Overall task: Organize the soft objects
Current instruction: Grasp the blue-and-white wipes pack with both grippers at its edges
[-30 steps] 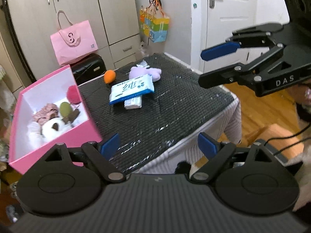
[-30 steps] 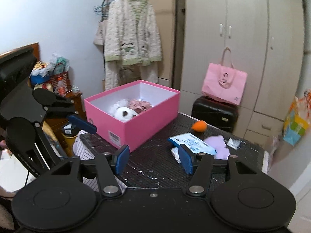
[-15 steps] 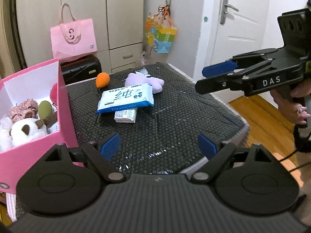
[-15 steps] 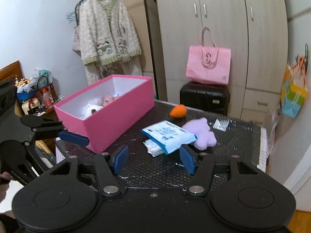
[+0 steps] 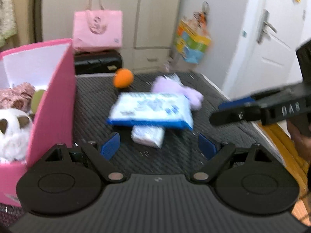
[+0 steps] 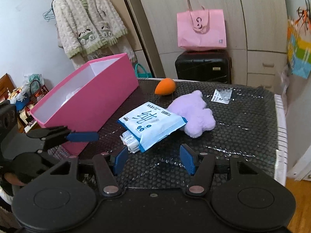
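Currently over dark table with bubble-textured cover (image 6: 243, 128): right half bare, white edge trim along right side, wood floor past it. Clutter bunched mid-table, clear strip in front of both grippers.

Pink rectangular cardboard box, white inside (image 5: 52, 104), along table's left edge, open top. Holds white plush toy with brown patches (image 5: 13, 130), brown-pink frilly fabric piece (image 5: 16, 97), olive-green rounded item (image 5: 38, 101). From right wrist view only white lining and a bit of white plush visible.

Loose on table: blue-and-white flat tissue pack (image 6: 152, 121) lying partly atop small white wrapped tissue packet (image 6: 131, 141); lilac plush toy (image 6: 192, 112) touching pack's far-right side; orange egg-shaped sponge (image 6: 165, 86) further back, near box's far corner; small clear sachet with label (image 6: 222, 96) apart, toward back right.

Left gripper (image 5: 158, 147) angled down at table, fingers wide apart, nothing between, small packet just ahead. Right gripper (image 6: 153, 159) angled down too, fingers parted about halfway, empty, packet just off its left finger. Each gripper seen side-on in other's view, hands partly visible at frame edges. Left view motion-blurred.

Behind table: black suitcase (image 6: 203, 67) with pink tote bag (image 6: 202, 30) on top, wardrobe, hanging fleece cardigan (image 6: 89, 19).
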A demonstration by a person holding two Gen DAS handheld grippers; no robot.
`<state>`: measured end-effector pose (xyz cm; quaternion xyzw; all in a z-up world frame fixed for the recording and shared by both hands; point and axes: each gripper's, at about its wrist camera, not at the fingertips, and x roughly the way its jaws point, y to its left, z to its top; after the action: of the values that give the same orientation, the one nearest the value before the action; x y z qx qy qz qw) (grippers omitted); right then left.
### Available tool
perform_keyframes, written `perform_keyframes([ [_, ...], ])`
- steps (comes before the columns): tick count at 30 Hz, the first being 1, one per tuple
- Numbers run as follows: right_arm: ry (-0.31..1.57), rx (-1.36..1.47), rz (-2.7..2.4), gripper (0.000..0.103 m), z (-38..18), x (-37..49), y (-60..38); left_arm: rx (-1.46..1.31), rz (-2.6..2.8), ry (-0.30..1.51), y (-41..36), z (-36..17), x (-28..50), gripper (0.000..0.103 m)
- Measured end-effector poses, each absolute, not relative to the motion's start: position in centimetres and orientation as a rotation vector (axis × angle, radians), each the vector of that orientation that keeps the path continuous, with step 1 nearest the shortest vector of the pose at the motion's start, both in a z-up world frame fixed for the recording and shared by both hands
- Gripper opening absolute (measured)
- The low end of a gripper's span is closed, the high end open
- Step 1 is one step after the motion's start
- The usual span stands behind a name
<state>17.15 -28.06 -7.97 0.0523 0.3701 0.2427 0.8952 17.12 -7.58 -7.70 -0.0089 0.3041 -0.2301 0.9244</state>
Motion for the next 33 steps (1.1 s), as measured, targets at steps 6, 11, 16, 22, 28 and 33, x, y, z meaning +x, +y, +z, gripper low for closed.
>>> perform_keyframes([
  [6,0.76,0.162,0.515,0.064,-8.0,19.1,-27.8,-0.064,-0.425,0.513,-8.1,-6.2,17.7,0.086],
  [11,0.738,0.138,0.444,0.065,-8.5,19.8,-27.9,-0.108,-0.388,0.524,-8.3,-5.8,19.6,0.084],
  [16,0.731,0.206,0.422,0.065,-9.1,19.8,-29.1,-0.192,-0.363,0.603,-8.2,-6.6,22.8,0.082],
  [22,0.704,0.199,0.458,0.065,-8.9,19.1,-28.1,-0.129,-0.322,0.681,-8.9,-8.7,25.0,0.081],
  [28,0.742,0.209,0.459,0.066,-10.0,20.2,-27.0,-0.184,-0.353,0.694,-8.5,-8.5,25.1,0.081],
  [33,0.775,0.235,0.445,0.066,-11.4,20.8,-27.2,-0.16,-0.347,0.713,-9.2,-8.7,25.2,0.081],
])
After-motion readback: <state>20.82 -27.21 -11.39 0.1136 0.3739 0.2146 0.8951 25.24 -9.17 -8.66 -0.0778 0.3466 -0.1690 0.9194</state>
